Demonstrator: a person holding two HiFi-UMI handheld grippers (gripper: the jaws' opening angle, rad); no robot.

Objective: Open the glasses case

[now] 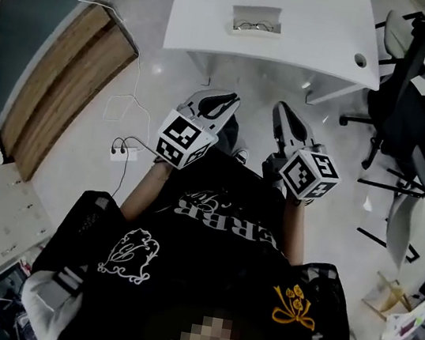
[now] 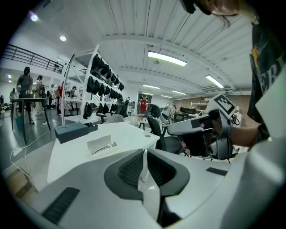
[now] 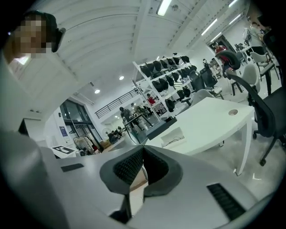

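close to the person's torso, the left gripper point(image 1: 225, 101) and right gripper point(image 1: 283, 111) hang with fingers closed on nothing, well short of the white counter point(image 1: 322, 30). on it the glasses case point(image 1: 256, 22) looks already open, glasses point(image 1: 257, 26) inside. any further reach should start by spreading the fingers, one gripper steadying the base while the other lifts the lid.
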